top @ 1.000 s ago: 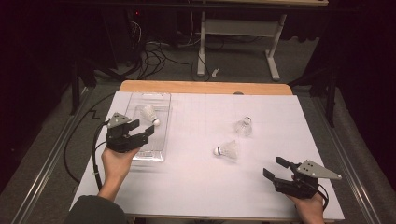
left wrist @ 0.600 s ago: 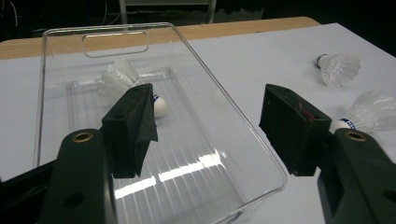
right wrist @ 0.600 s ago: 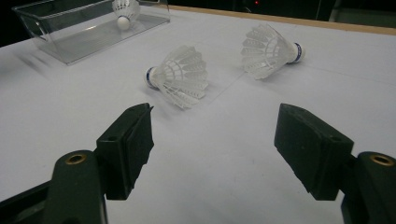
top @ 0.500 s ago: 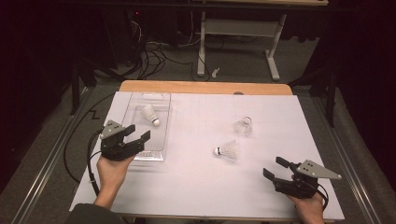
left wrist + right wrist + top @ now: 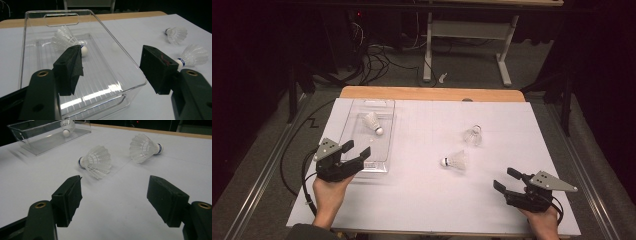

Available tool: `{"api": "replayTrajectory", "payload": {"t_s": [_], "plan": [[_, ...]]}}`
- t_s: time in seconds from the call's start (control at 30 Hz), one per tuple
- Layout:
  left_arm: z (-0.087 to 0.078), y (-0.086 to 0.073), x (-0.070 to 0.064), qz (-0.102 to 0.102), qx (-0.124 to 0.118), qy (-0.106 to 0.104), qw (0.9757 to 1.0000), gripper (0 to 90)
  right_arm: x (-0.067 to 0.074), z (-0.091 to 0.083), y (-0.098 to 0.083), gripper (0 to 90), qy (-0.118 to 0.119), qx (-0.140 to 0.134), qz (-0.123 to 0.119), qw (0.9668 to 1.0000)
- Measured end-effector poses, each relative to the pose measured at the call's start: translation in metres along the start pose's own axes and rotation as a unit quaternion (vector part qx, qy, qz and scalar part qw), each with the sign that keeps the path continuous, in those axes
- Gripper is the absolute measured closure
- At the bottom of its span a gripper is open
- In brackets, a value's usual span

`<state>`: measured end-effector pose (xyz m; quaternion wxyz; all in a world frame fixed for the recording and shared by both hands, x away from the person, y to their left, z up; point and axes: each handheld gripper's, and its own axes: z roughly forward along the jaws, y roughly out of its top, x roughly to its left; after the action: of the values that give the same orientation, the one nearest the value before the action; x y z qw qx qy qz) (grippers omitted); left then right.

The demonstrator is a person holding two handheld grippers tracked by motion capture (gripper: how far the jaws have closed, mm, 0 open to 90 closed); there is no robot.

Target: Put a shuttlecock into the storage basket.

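Bare white table cover (image 5: 422, 195) lies open between the two grippers. Ahead of the right gripper (image 5: 113, 195), nothing blocks the nearer shuttlecock (image 5: 96, 161). The clear plastic tray (image 5: 125, 62) wall stands before the left gripper (image 5: 115, 67), its top open.

Clear glossy plastic tray (image 5: 130, 72); feathery white shuttlecocks (image 5: 96, 161).

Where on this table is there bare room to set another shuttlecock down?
The white sheet lies bare between the left gripper and right gripper. The clear plastic tray has room beside its white feather shuttlecock. Two loose shuttlecocks crowd centre-right.
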<state>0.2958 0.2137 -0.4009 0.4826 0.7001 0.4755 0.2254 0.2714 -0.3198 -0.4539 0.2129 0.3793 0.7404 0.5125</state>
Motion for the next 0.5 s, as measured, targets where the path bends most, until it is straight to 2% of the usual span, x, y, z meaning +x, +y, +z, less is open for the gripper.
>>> {"api": "replayTrajectory", "payload": {"t_s": [0.5], "plan": [[-0.007,-0.013,0.002,-0.009,-0.009,0.000,0.9999,34.2,-0.001,0.000,0.000,28.3,-0.002,0.000,0.003,1.0000]]}}
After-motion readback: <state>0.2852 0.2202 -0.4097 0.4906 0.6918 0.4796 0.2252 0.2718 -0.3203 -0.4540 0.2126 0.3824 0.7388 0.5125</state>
